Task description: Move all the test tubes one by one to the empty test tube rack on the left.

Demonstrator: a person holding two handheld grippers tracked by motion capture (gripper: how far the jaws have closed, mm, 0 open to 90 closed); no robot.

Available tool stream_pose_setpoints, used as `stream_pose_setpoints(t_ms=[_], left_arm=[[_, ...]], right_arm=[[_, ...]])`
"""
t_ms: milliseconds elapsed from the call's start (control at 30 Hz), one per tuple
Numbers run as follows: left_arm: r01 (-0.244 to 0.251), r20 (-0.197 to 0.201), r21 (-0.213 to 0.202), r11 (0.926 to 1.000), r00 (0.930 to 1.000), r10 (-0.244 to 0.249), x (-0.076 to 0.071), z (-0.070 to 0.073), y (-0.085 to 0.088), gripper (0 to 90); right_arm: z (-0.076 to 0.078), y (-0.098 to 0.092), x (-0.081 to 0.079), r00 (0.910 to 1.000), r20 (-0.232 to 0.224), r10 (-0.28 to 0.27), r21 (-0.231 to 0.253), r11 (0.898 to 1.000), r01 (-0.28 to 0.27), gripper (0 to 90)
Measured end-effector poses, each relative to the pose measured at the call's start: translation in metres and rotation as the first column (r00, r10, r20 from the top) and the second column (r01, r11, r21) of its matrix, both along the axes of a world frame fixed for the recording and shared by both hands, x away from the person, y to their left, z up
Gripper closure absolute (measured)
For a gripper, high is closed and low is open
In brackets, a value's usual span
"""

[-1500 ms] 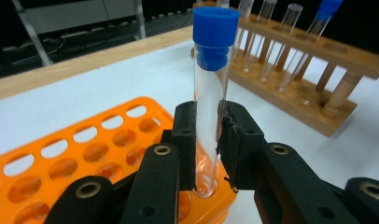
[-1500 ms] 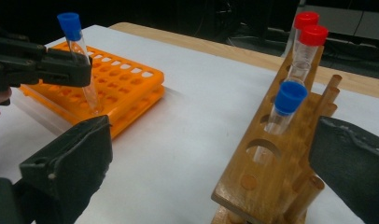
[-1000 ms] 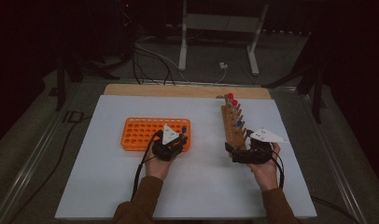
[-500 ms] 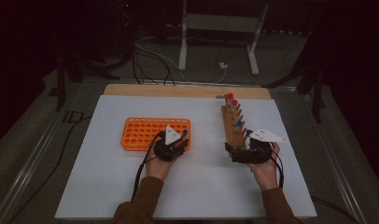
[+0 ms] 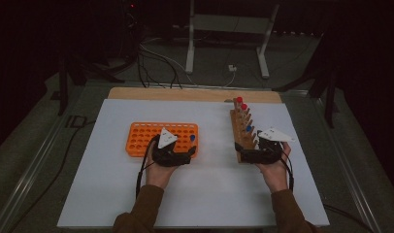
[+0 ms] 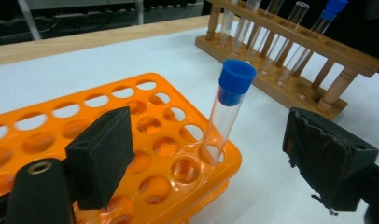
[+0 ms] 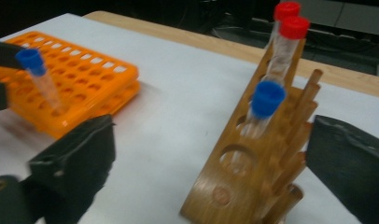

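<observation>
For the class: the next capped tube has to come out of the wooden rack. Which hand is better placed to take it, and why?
Right. The right gripper sits at the wooden rack, open, with the blue-capped tube straight ahead. The left gripper is at the orange rack, its jaws just opened off a tube.

a dim room with dark surroundings beyond a bench (image 5: pixel 112 194) covered by a pale white sheet, a strip of bare wood (image 5: pixel 185 94) showing along its far edge. behind it, on a grey floor (image 5: pixel 292 53), stands a light metal stand (image 5: pixel 190 43) with splayed feet, and loose cables (image 5: pixel 158 60) trail across the floor. dark posts (image 5: pixel 64 82) rise at the left and right.
</observation>
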State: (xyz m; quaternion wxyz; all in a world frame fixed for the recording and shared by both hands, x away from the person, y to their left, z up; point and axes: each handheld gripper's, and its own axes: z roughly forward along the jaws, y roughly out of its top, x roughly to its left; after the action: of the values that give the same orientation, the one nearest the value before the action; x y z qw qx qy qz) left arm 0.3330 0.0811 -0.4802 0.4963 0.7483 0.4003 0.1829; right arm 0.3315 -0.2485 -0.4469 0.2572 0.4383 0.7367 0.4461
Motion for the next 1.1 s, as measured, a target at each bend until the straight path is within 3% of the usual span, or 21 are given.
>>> stream_pose_setpoints(t_ms=[100,133,267,300,500,667,867,1100], left_arm=[[-0.020,0.011,0.000,0.9998,0.9997,0.020,-0.003,0.003,0.005,16.3],[-0.027,0.011,0.005,0.9996,0.9996,0.027,-0.004,0.003,0.005,8.3],[-0.020,0.010,0.008,0.9998,0.9997,0.020,-0.009,0.005,0.010,4.2],[-0.022,0.010,0.006,0.9997,0.9997,0.022,-0.010,0.006,0.012,3.7],[-0.032,0.019,0.013,0.9994,0.9993,0.031,-0.017,0.008,0.019,2.8],[-0.038,0.017,0.018,0.9991,0.9992,0.037,-0.019,0.005,0.022,2.0],[-0.040,0.017,0.027,0.9988,0.9991,0.040,-0.021,0.004,0.023,1.9],[-0.042,0.015,0.022,0.9989,0.9990,0.041,-0.021,0.004,0.024,2.0]], right_arm=[[0.002,0.000,0.005,0.9999,-0.006,-0.015,-0.002,1.000,0.015,5.8],[0.002,0.000,0.010,0.9997,-0.012,-0.022,-0.007,1.000,0.022,7.3],[0.002,0.001,0.017,0.9986,-0.020,-0.048,-0.018,0.999,0.048,16.5],[0.001,0.000,0.022,0.9975,-0.031,-0.064,-0.025,0.998,0.063,26.2],[-0.006,0.001,0.027,0.9961,-0.034,-0.081,-0.071,0.994,0.079,62.3],[-0.007,0.004,0.030,0.9956,-0.019,-0.091,-0.109,0.990,0.089,69.7],[-0.012,0.004,0.034,0.9936,-0.035,-0.107,-0.102,0.989,0.103,75.1],[-0.013,0.003,0.037,0.9925,-0.035,-0.117,-0.095,0.989,0.113,75.0]])
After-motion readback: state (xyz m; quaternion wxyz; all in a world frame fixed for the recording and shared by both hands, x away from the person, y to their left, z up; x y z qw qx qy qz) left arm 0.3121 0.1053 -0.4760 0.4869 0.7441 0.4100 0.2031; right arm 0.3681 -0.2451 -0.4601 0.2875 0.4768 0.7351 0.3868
